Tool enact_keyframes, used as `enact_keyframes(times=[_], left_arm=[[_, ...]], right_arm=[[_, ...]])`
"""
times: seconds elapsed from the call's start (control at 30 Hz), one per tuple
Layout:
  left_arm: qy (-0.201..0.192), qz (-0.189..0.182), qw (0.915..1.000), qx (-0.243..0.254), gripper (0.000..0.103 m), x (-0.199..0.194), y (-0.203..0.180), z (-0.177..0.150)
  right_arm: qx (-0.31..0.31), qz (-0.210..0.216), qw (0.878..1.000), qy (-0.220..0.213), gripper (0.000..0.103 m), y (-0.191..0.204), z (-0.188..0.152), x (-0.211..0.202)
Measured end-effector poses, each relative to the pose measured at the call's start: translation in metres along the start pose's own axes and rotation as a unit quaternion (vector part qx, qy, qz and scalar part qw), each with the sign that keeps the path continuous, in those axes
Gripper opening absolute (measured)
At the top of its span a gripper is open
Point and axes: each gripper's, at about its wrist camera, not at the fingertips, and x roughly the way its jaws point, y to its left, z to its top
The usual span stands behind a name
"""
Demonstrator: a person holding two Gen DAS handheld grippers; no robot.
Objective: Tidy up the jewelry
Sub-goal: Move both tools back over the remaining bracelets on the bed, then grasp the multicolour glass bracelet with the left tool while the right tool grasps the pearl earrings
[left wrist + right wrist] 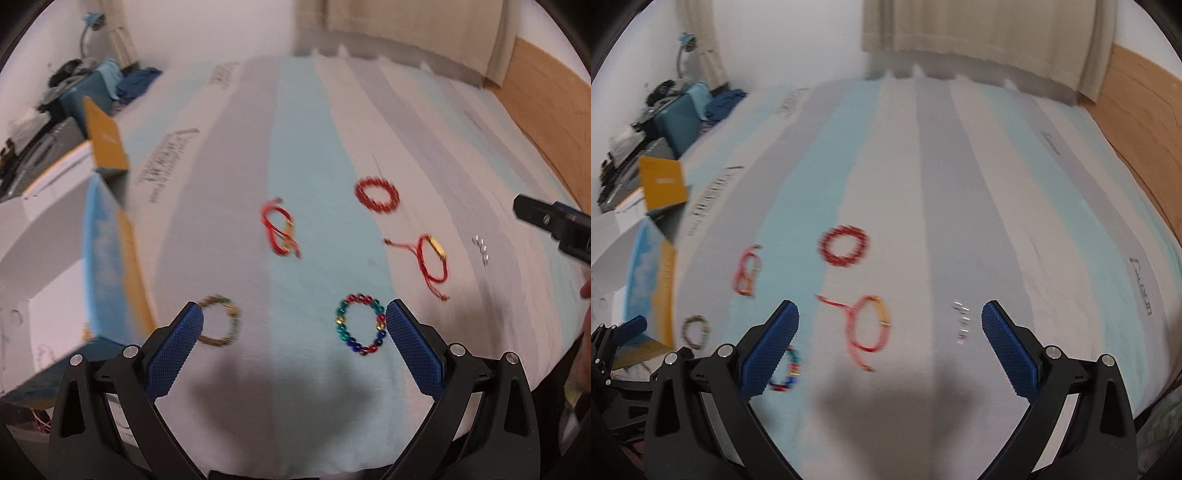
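Several bracelets lie on a striped bed cover (pixel 306 147). A multicolour bead bracelet (pixel 360 325) lies just inside my open left gripper's (pixel 293 314) right finger. An olive bead bracelet (pixel 221 321) lies by its left finger. Further off are a red cord bracelet (pixel 280 230), a red bead bracelet (pixel 376 194), a red cord bracelet with a gold bar (pixel 432 258) and a small silver piece (pixel 482 249). My right gripper (pixel 890 314) is open and empty above the gold-bar bracelet (pixel 868 325), with the silver piece (pixel 962 321) near its right finger. It also shows at the left wrist view's right edge (pixel 554 225).
An open box with blue and yellow flaps (pixel 107 240) stands at the left of the bed, beside a white box (pixel 40 221). Clutter and a teal case (pixel 679 118) lie at the far left. A wooden board (pixel 1145 122) runs along the right. Curtains (pixel 979 40) hang behind.
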Motion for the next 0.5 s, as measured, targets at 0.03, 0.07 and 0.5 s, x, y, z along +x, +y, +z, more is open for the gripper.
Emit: enact_keyframes(times=[0.03,0.07,0.5], left_arm=[[0.009,-0.001,1.0,0.001,0.097,0.009,-0.004,-0.002],[0.015,-0.007,0.9999,0.0,0.097,0.016,-0.006,-0.005],[0.058,-0.022,0.9981,-0.009,0.088,0.098,-0.03,-0.03]], right_arm=[[0.003,-0.004,1.0,0.004,0.095,-0.01,-0.002,0.008],[0.004,-0.007,1.0,0.008,0.095,-0.02,-0.004,0.015],[0.037,-0.024,0.995,0.088,0.082,-0.102,-0.027,0.126]])
